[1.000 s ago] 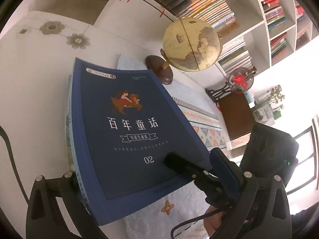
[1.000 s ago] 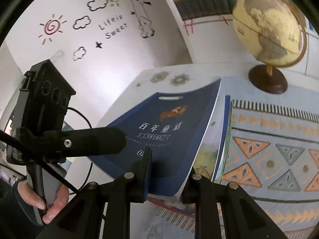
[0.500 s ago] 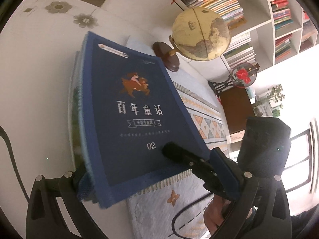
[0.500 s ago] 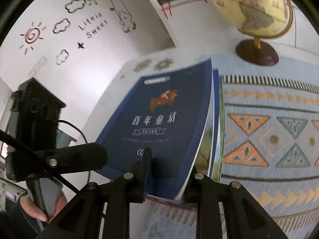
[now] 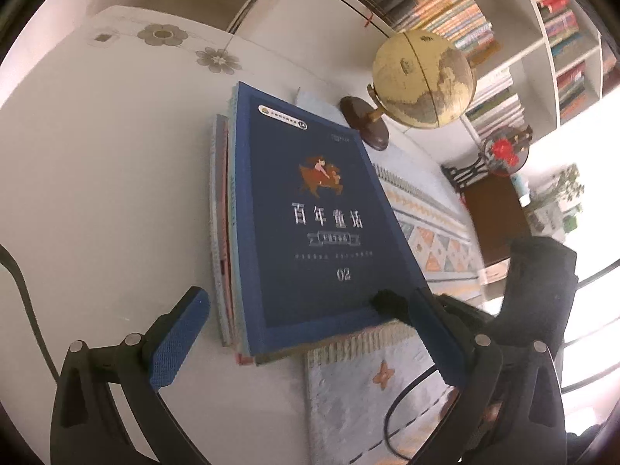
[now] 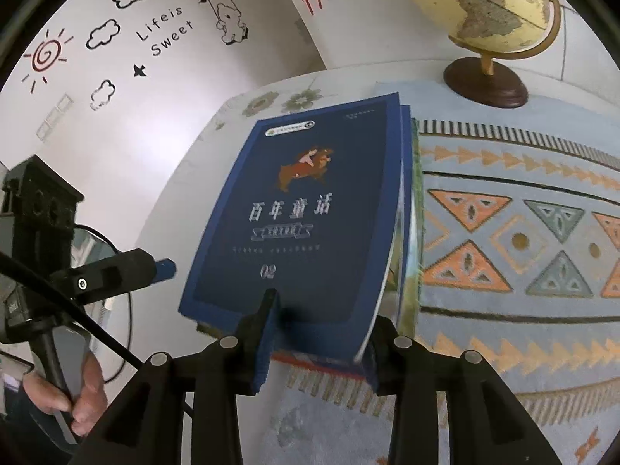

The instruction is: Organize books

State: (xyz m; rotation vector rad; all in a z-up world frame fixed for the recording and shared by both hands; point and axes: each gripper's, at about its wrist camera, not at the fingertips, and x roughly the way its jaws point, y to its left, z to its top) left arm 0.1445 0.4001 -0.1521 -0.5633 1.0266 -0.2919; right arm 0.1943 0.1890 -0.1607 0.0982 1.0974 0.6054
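Note:
A dark blue book [image 5: 310, 213] with a horse-rider picture and "02" lies on top of a small stack of thin books on the white table [image 5: 97, 178]. It also shows in the right wrist view [image 6: 306, 217]. My left gripper [image 5: 306, 333] is open, its fingers wide on either side of the stack's near end, touching nothing. My right gripper [image 6: 321, 333] is shut on the blue book's near edge, one finger on the cover, the other under the pages. The right gripper's finger [image 5: 391, 302] shows on the cover in the left wrist view.
A globe [image 5: 422, 81] on a dark wooden base stands behind the stack, also in the right wrist view [image 6: 484, 15]. A patterned blue cloth [image 6: 515, 217] lies to the right of the books. Bookshelves [image 5: 550, 38] stand beyond the table.
The blue book came down from a raised tilt onto the stack. My left gripper let go of it, opened wide and drew back. My right gripper kept its hold.

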